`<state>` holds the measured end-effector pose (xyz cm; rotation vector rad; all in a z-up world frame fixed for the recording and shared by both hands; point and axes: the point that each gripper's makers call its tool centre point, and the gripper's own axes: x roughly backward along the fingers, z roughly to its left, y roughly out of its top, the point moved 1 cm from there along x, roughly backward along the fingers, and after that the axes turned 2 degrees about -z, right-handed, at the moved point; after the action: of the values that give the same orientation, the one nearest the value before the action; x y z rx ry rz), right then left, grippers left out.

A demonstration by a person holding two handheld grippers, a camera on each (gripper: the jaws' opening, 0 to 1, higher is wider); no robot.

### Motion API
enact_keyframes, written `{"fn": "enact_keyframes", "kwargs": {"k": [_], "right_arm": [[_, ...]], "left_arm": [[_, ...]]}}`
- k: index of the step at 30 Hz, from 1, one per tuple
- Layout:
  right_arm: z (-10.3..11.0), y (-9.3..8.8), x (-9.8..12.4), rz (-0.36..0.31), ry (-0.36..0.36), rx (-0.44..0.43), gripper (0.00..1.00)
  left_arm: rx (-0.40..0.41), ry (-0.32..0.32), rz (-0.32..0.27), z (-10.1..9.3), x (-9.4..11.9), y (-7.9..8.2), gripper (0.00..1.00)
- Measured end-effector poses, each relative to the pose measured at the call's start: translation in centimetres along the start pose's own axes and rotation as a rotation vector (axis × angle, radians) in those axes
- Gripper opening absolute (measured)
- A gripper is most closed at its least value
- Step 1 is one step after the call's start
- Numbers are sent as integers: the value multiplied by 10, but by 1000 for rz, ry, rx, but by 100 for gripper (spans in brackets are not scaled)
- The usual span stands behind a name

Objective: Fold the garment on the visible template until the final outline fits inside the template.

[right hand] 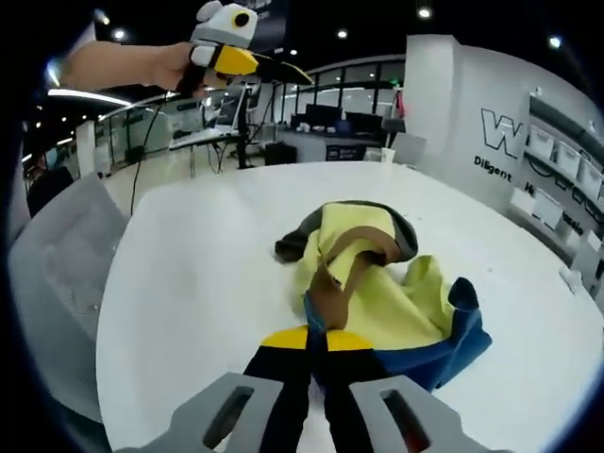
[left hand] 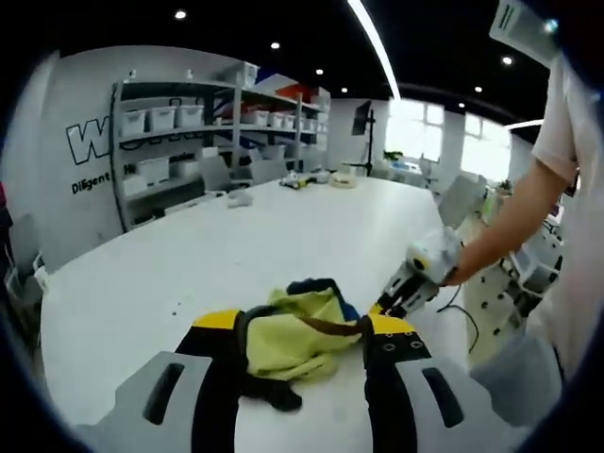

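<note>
A crumpled yellow-green garment [left hand: 293, 335] with blue trim and a brown strap lies bunched on the white table [left hand: 189, 264]. In the right gripper view the garment [right hand: 377, 283] spreads just beyond my jaws, its blue edge at the lower right. My right gripper [right hand: 316, 344] is shut on the garment's brown and blue edge. The right gripper [left hand: 382, 307] also comes in from the right of the left gripper view, held by a hand, its tips at the cloth. My left gripper [left hand: 307, 326] is open, its jaws wide apart above the garment. That left gripper [right hand: 283, 68] hangs high over the table.
The person's arm [left hand: 510, 217] reaches in from the right. Shelves with white bins [left hand: 189, 123] line the far wall, and small items [left hand: 321, 177] sit at the table's far end. A grey chair [right hand: 57, 264] stands at the table's edge.
</note>
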<state>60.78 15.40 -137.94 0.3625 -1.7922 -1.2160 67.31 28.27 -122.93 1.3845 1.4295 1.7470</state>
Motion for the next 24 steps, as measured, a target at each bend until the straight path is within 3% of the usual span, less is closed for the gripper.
{"fn": "enact_keyframes", "kwargs": {"k": [11,18,24], "right_arm": [[2,-4,15,18,32,130,0],[7,-10,20,19,55,158,0],[9,-16,20,14,64,163,0]], "left_arm": [[-8,-84,130,24,-67,-30,43],[-18,-121,213,38,-109,-43,37],[36,-138,332,48,-136,-67,31]]}}
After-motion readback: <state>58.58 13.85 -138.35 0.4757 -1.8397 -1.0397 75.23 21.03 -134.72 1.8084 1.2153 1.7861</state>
